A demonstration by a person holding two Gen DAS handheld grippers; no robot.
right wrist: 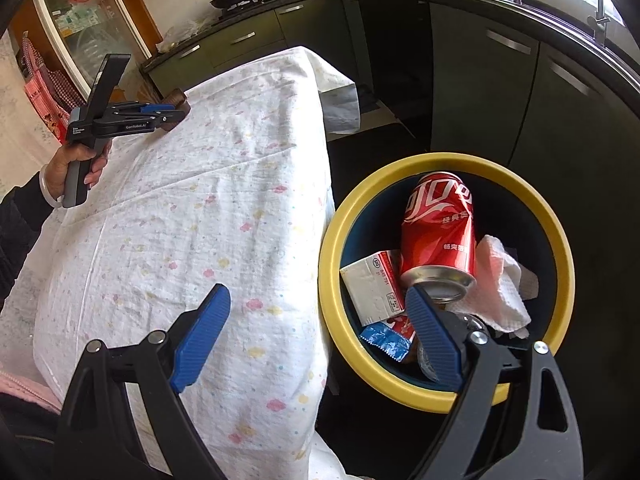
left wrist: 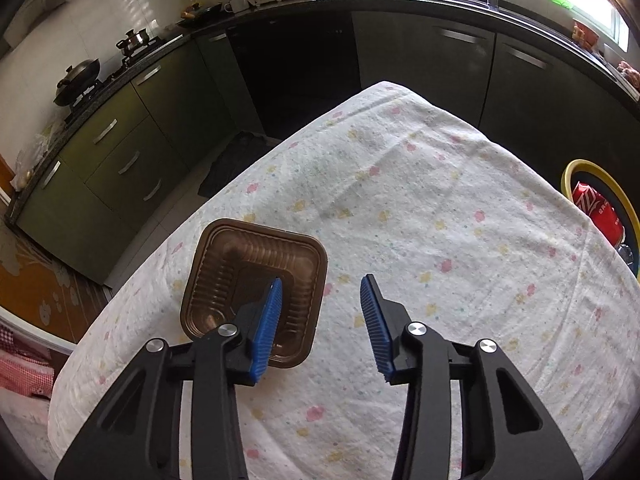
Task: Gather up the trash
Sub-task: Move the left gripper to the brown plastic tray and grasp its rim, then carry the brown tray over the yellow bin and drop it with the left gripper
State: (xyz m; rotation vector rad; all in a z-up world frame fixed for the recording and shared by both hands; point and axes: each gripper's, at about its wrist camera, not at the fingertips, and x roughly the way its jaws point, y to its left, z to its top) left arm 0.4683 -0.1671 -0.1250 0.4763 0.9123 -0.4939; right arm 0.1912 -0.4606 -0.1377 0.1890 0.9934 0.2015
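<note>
- Our left gripper [left wrist: 322, 292] hangs over the table with its blue fingers spread wide, gripping nothing.
- The brown plastic tray [left wrist: 256, 280] lies open side up on the floral tablecloth [left wrist: 420, 200], near the table's left edge. The gripper's left finger sits in front of the tray's hollow in the left wrist view, and the other finger is out over bare cloth; we can't tell whether anything touches the tray.
- From the right wrist camera we can see that left gripper [right wrist: 170, 114] way across the table, held in the person's hand [right wrist: 86, 164], with the tray just peeking out beyond its tips.
- Our right gripper [right wrist: 316, 300] is spread wide too and holds nothing: one finger over the cloth's edge, the other over the bin.
- The yellow-rimmed trash bin [right wrist: 332, 240] stands just beside the table, below its edge.
- Inside it: a red cola can [right wrist: 438, 228] lying tilted, a white carton [right wrist: 372, 290] beside it, a crumpled paper towel [right wrist: 500, 292] on the other side, and a blue wrapper [right wrist: 386, 340] lower down.
- Dark kitchen cabinets [left wrist: 460, 64] run behind it all.
</note>
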